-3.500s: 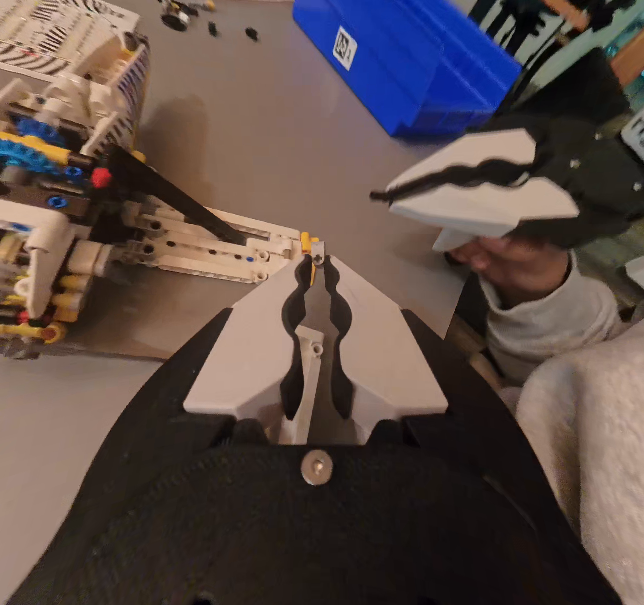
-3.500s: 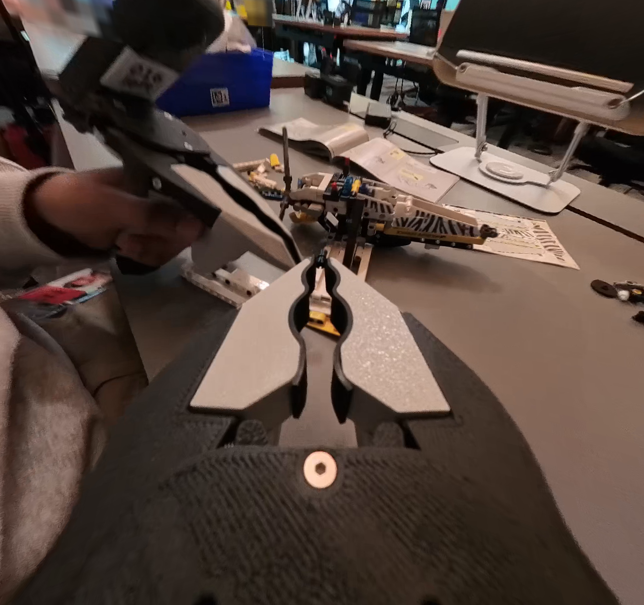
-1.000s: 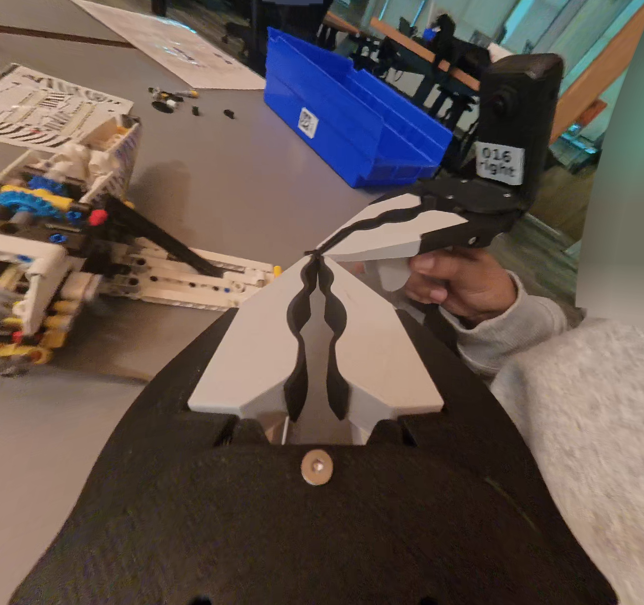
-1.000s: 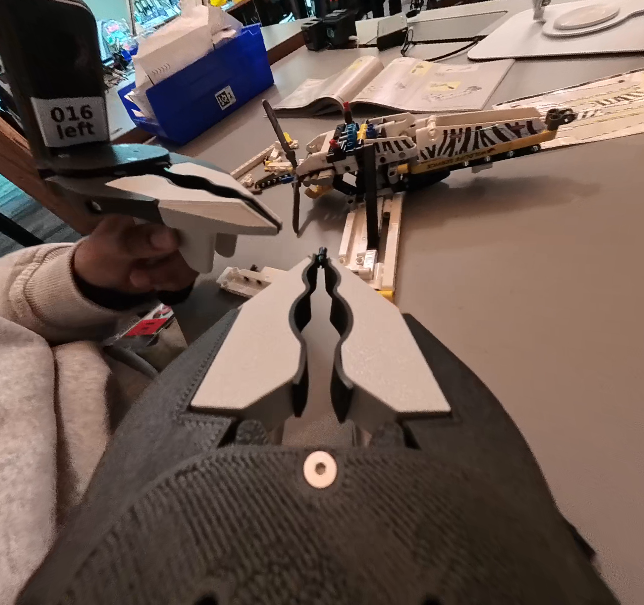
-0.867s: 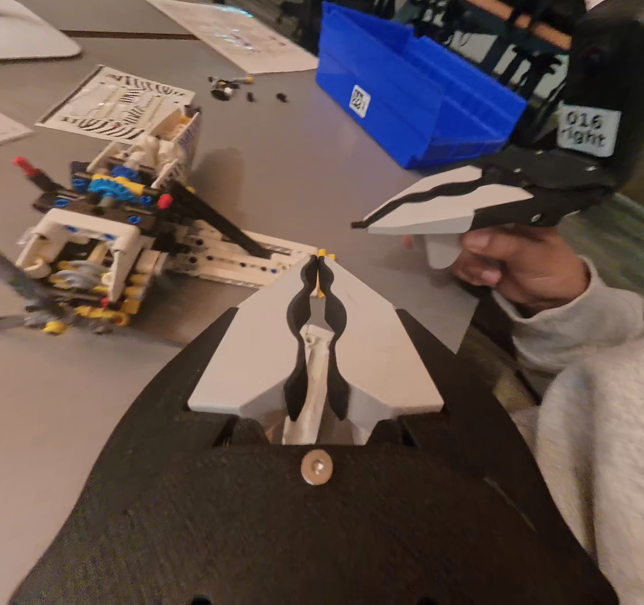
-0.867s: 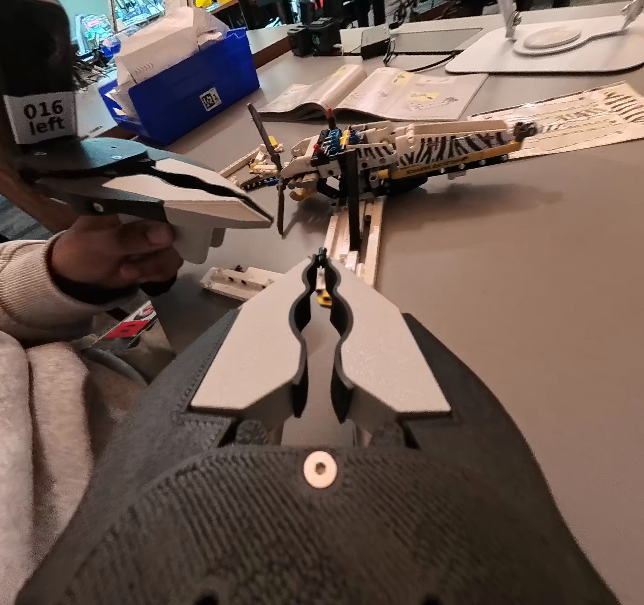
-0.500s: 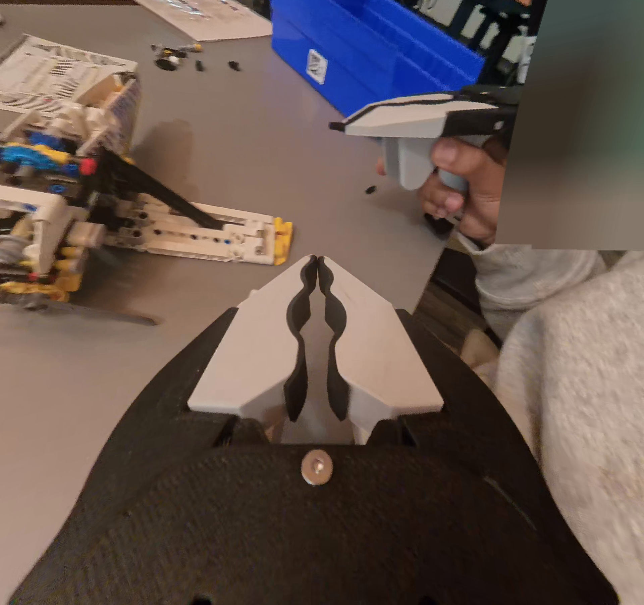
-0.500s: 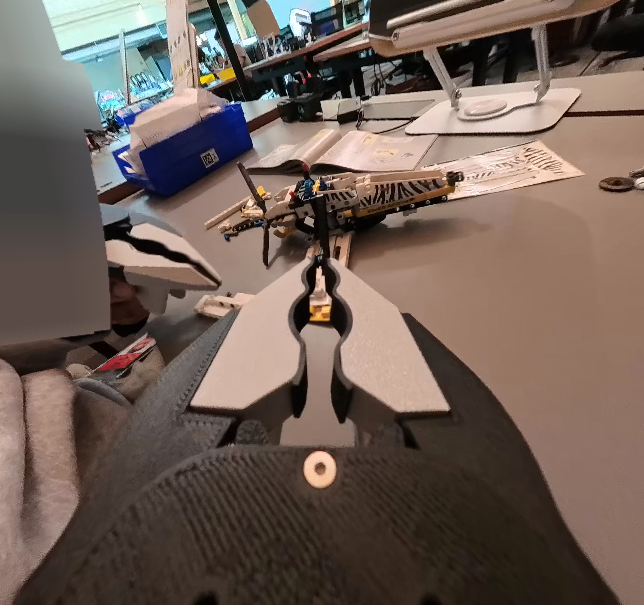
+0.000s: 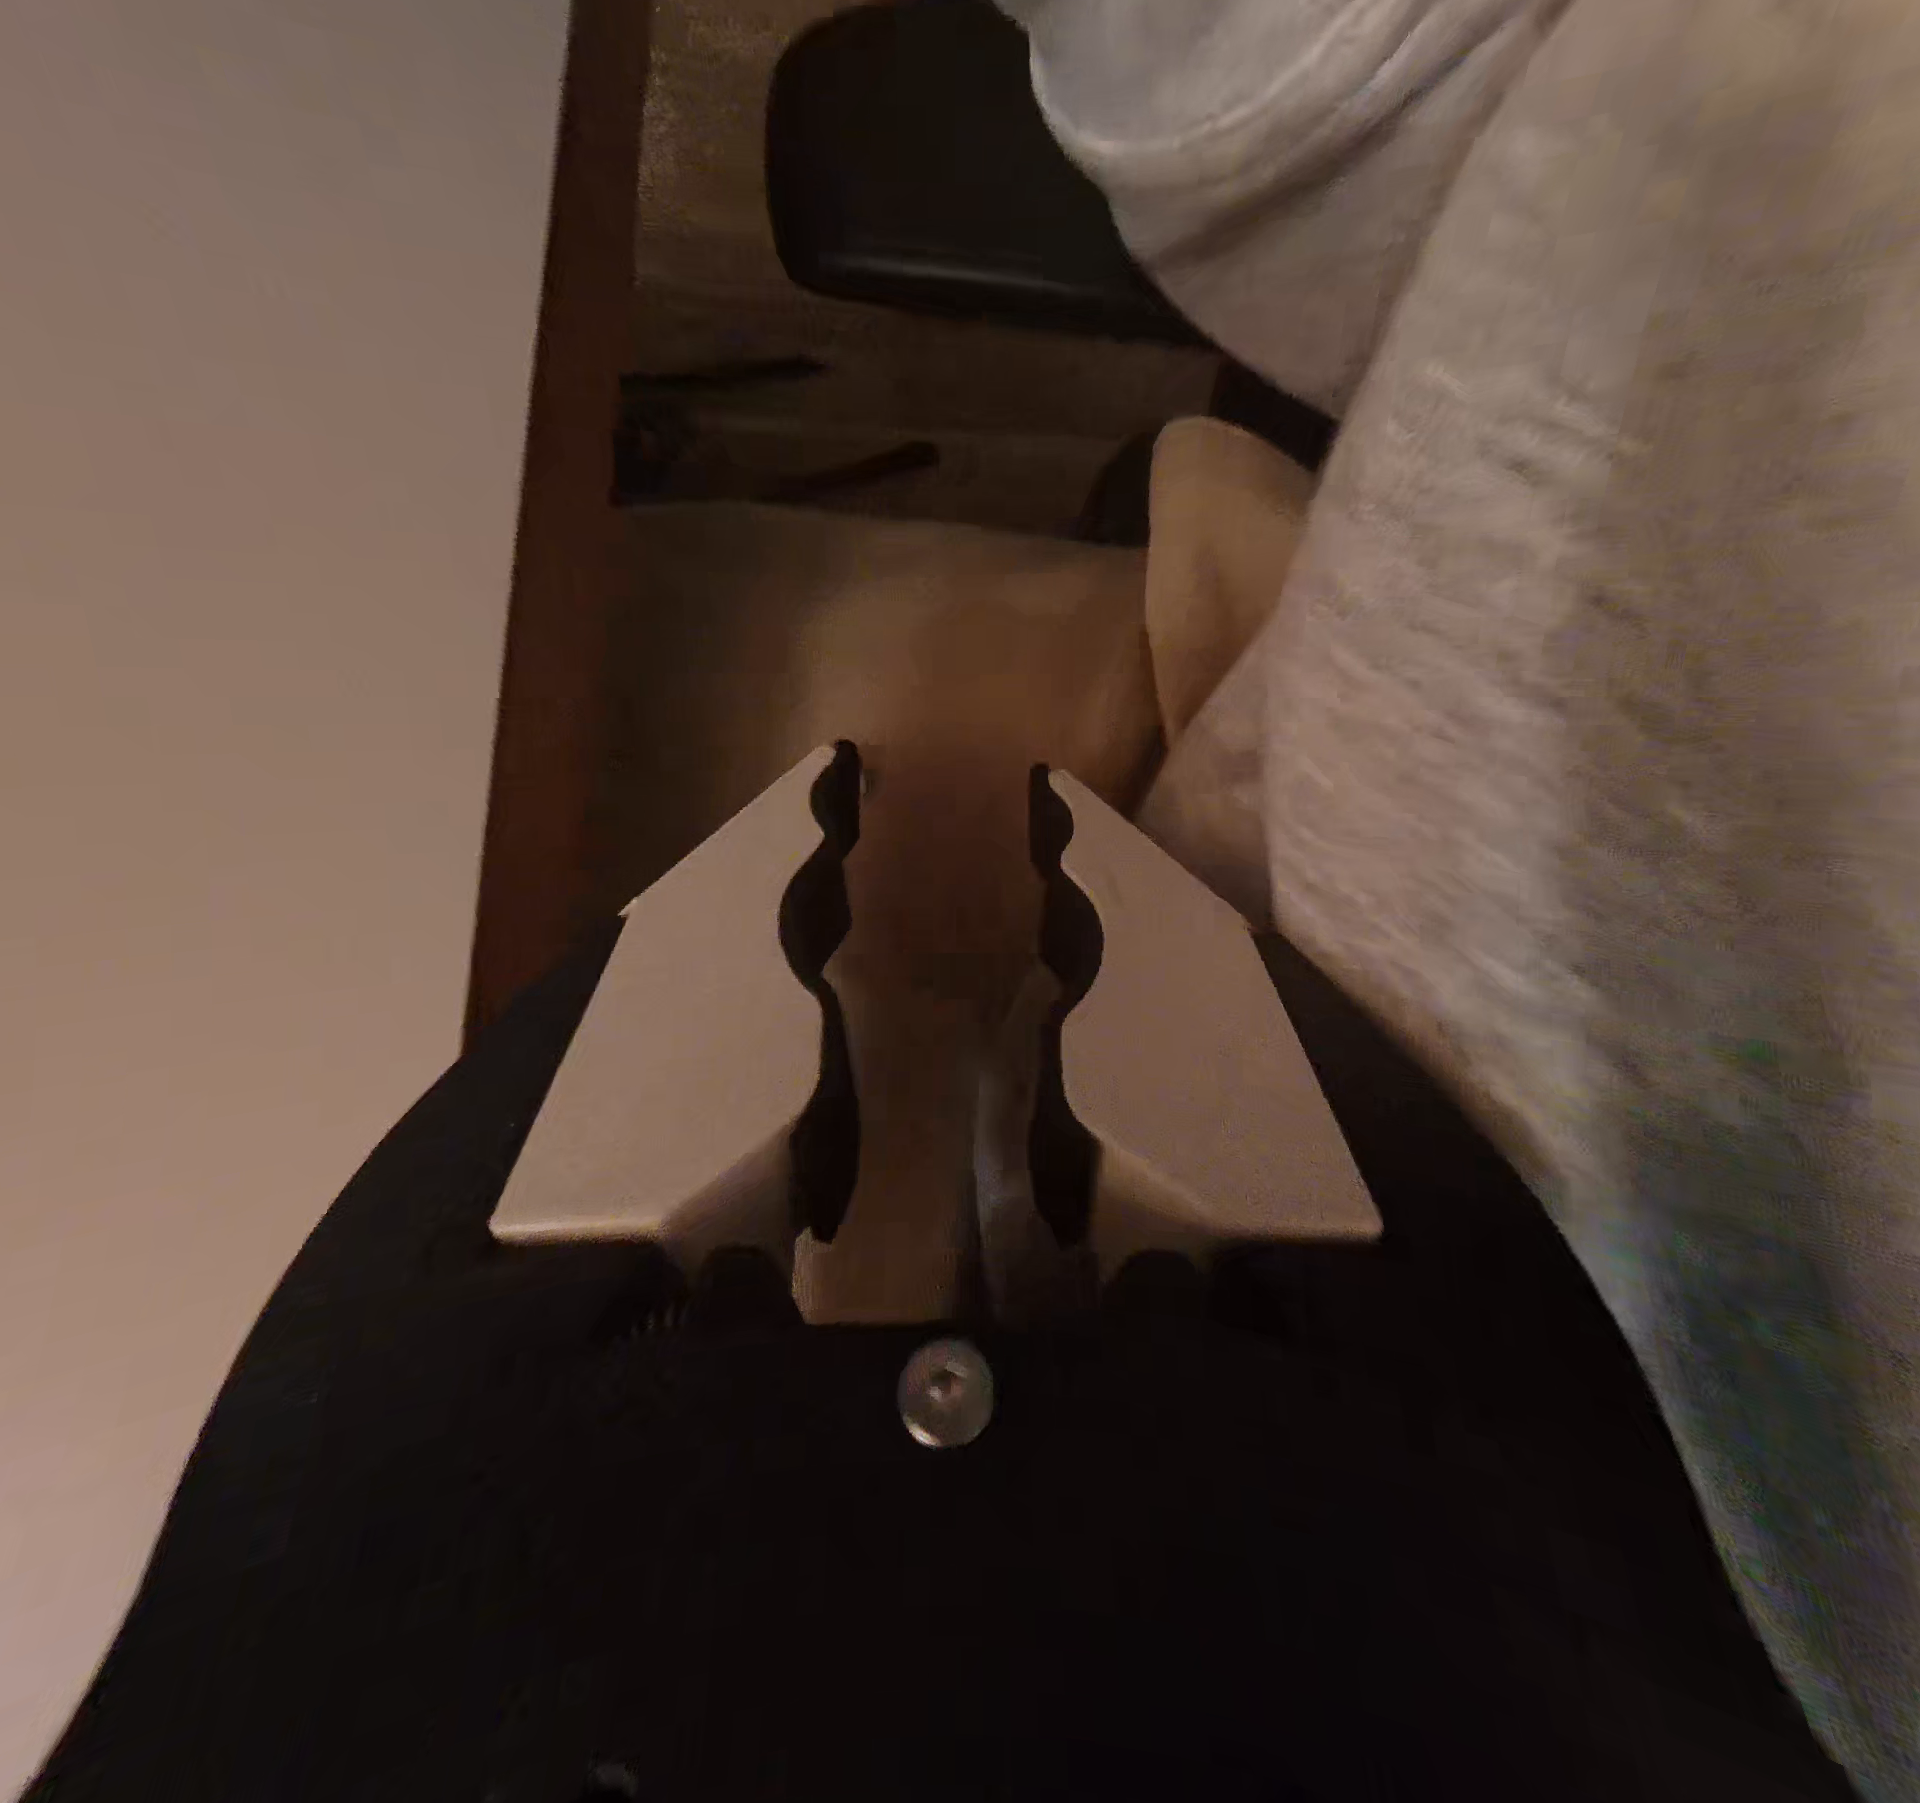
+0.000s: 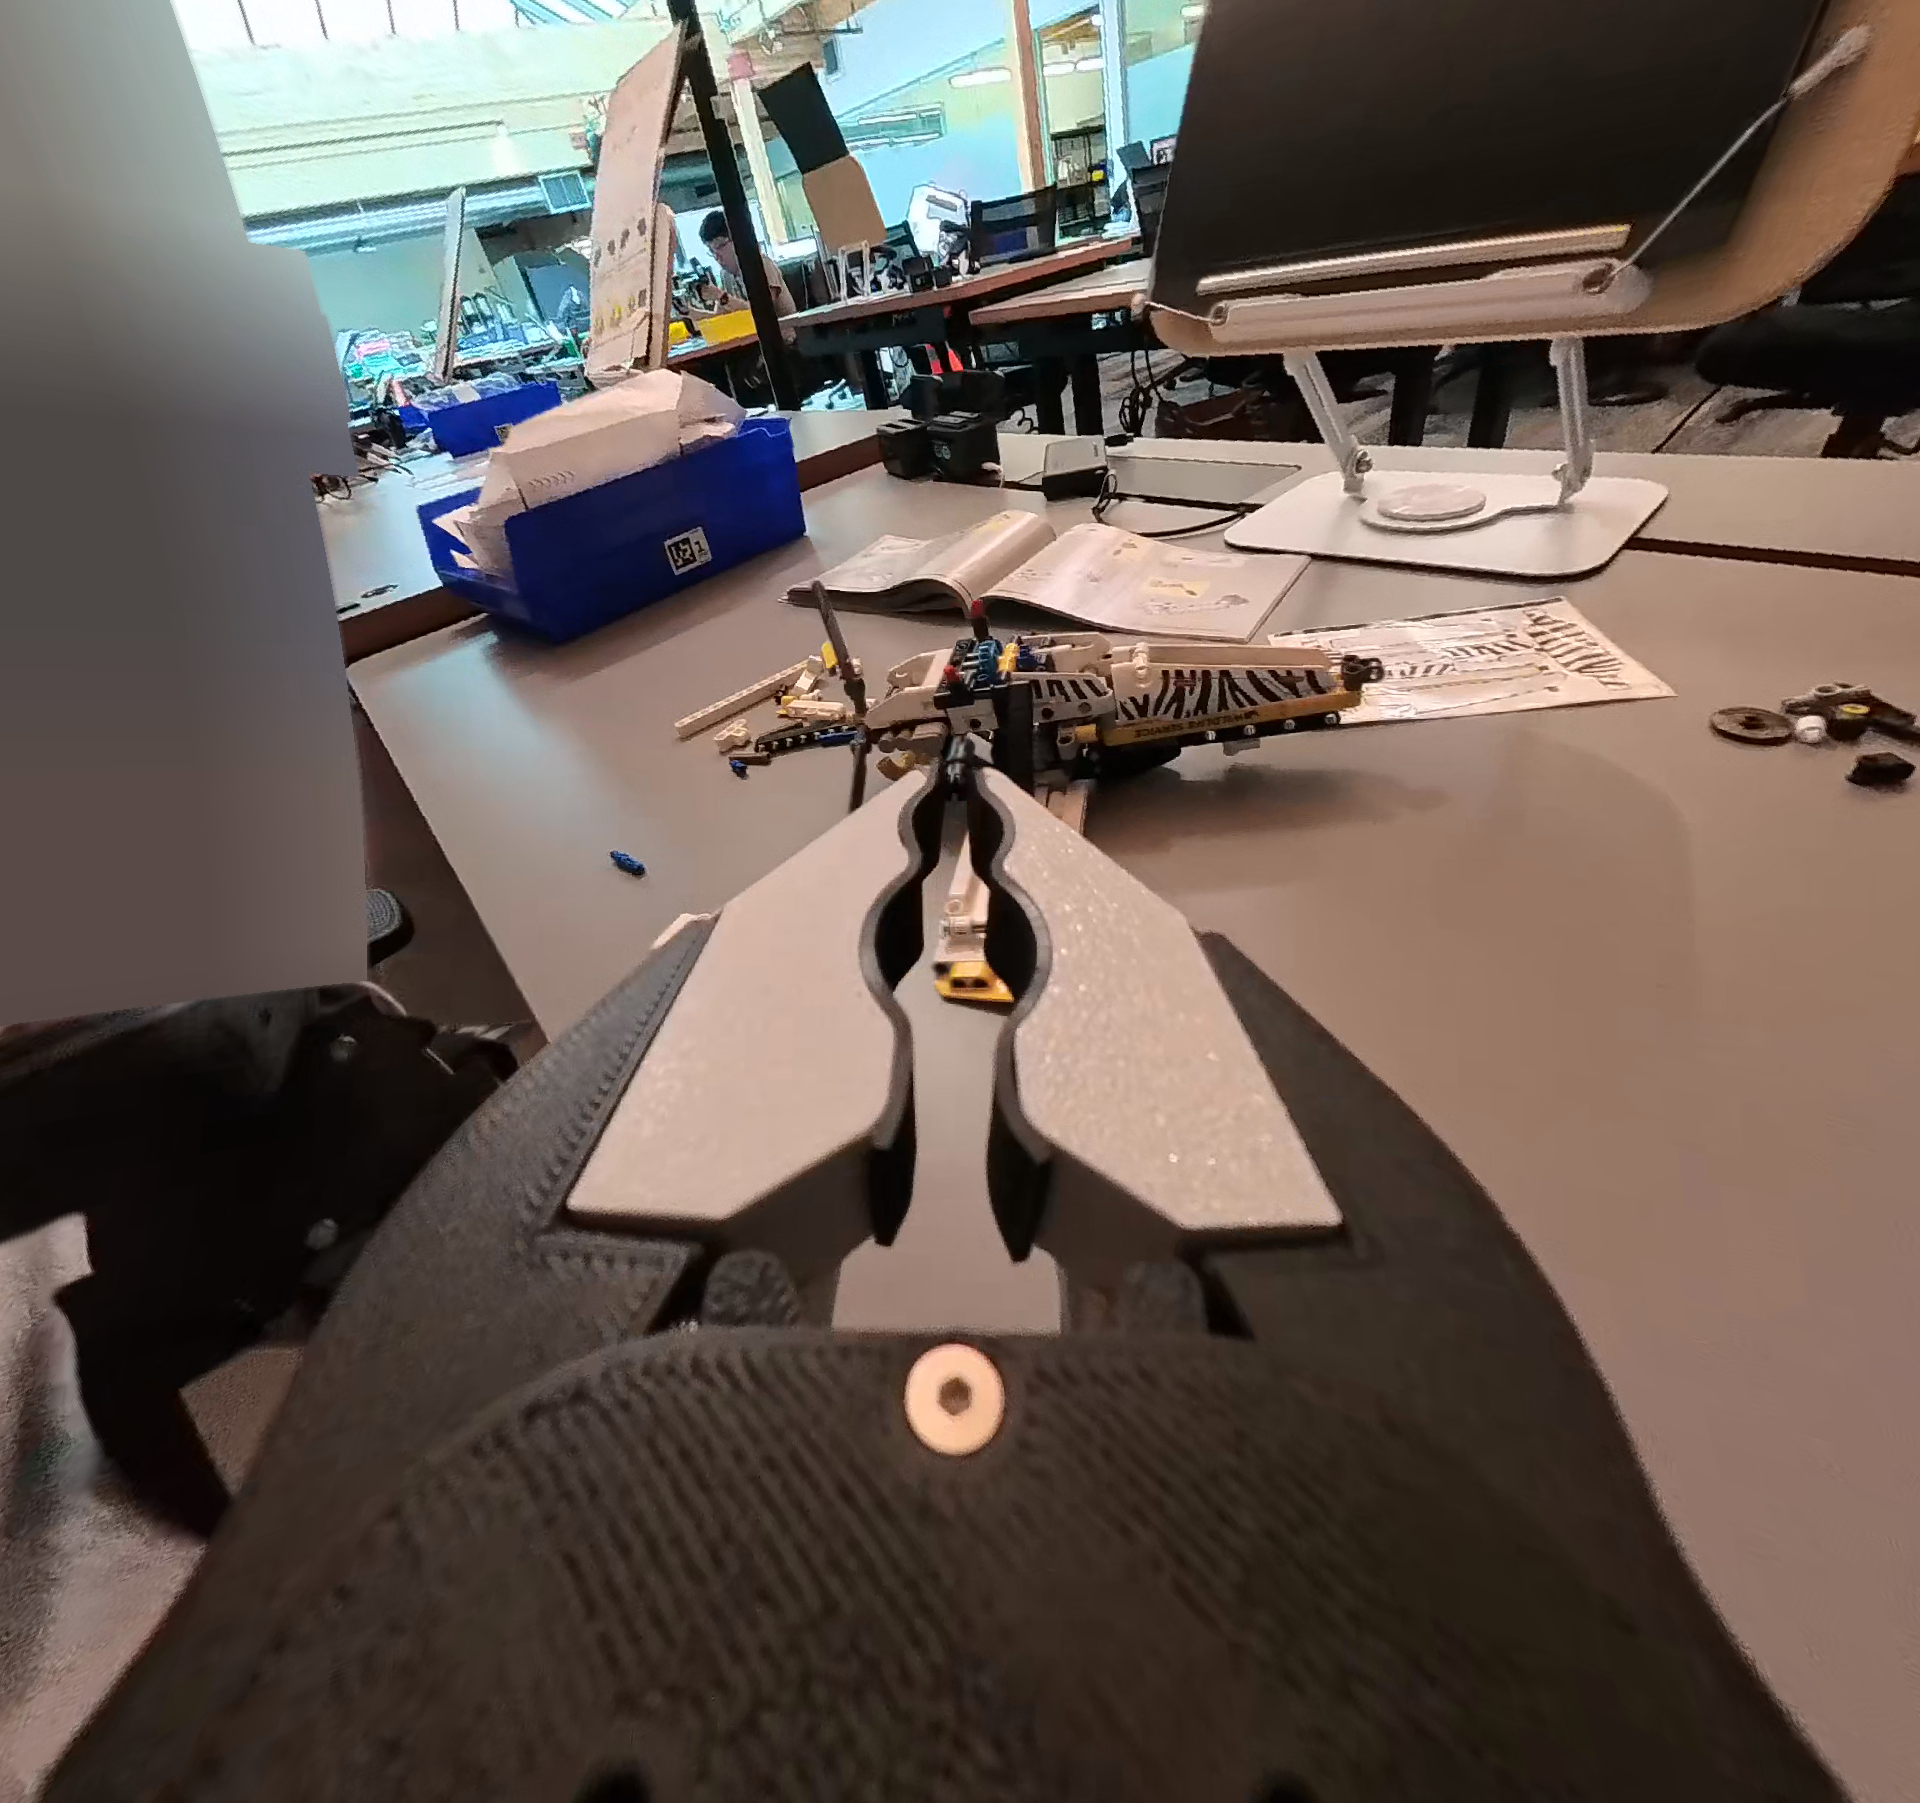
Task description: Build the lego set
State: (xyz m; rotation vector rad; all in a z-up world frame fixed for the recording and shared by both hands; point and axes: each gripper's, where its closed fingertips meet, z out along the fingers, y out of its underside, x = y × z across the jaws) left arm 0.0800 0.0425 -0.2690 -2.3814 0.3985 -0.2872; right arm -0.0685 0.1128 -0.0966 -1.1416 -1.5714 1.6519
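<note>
The zebra-striped lego model point(image 10: 1143, 693) stands on the grey table point(image 10: 1455, 922), with a white beam point(image 10: 961, 906) with a yellow end running from it toward me. My right gripper point(image 10: 958, 774) hovers over that beam, shut on a small dark pin that sticks out at its tips. My left gripper point(image 9: 945, 774) is open and empty. It points down past the table's brown edge point(image 9: 540, 527) toward the person's lap, so the model is out of its view. Its dark body shows at the lower left of the right wrist view point(image 10: 260, 1078).
Loose white and yellow pieces point(image 10: 769, 699) and a blue pin point(image 10: 627, 862) lie left of the model. A blue bin point(image 10: 623, 538), open booklet point(image 10: 1039, 569), sticker sheet point(image 10: 1475, 662), laptop stand point(image 10: 1455, 517) and dark small parts point(image 10: 1818, 714) surround it. A grey sleeve point(image 9: 1558, 714) fills the left view's right side. Left tips to right tips: about 25 cm. Between my right fingertips and the zebra-striped lego model point(image 10: 1143, 693) there is roughly 20 cm.
My left gripper has swung away from the model, down over the table edge toward the lap, and has opened. My right gripper has stayed shut and pulled back a little.
</note>
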